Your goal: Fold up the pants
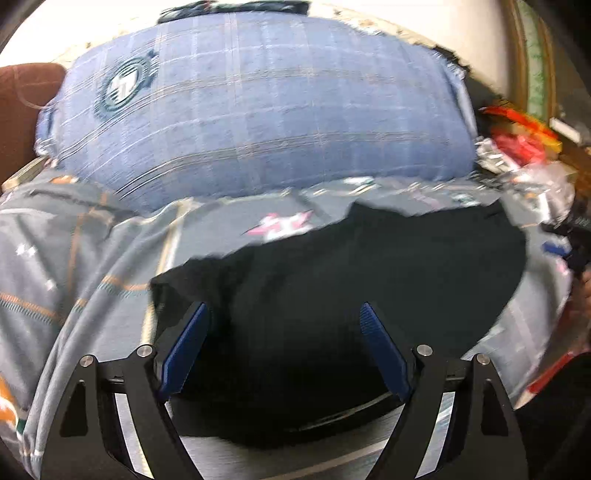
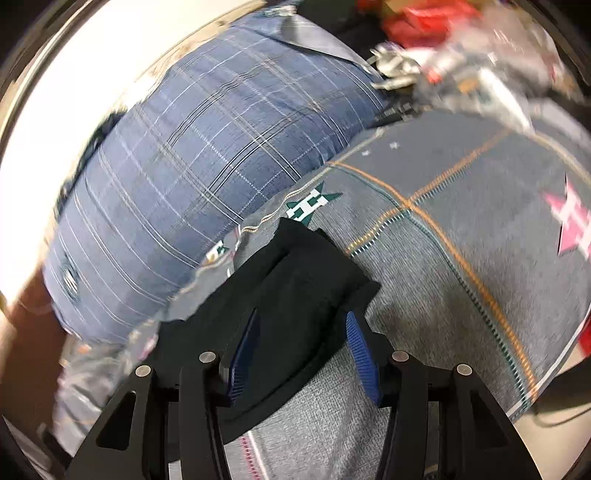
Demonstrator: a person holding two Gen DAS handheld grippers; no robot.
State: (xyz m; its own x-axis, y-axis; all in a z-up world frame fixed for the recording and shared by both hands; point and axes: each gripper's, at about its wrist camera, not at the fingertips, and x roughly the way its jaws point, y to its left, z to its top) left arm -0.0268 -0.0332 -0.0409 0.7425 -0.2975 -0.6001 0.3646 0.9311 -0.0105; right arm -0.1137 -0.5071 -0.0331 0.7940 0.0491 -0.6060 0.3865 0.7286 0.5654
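Left wrist view: sits behind the left gripper (image 1: 284, 314), angled down, close over the dark pants (image 1: 332, 280) on the bedspread (image 1: 74, 240). Right wrist view: same downward tilt behind the right gripper (image 2: 303, 325), rolled, equally near. Both take in the pants, bedspread and blue pillow (image 1: 258, 110) beyond.

Bed with grey patterned sheet (image 2: 461, 258); blue plaid pillow (image 1: 258, 110) against pale wall (image 1: 74, 33). Cluttered red packaging (image 1: 524, 144) beside pillow. Motion blur.
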